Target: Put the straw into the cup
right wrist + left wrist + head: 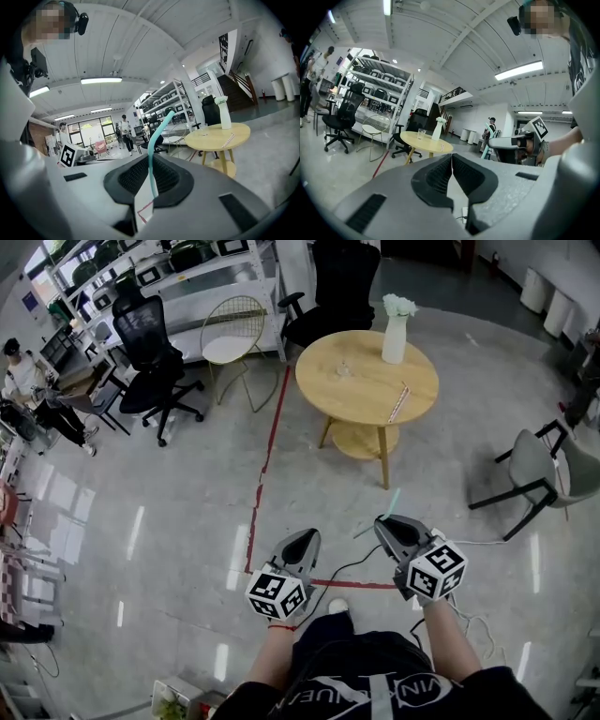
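- Teal bendy plastic straw (151, 161) is pinched between the right gripper's (384, 521) jaws, with its bent tip rising beyond them.
- The left gripper's (307, 536) jaws are pressed together on nothing.
- Well ahead of both jaws, a round yellow wooden table (361, 395) carries a clear glass cup (343, 367), a white vase (395, 338) and a paper-wrapped straw (400, 401).
- The cup's contents are too small to tell.
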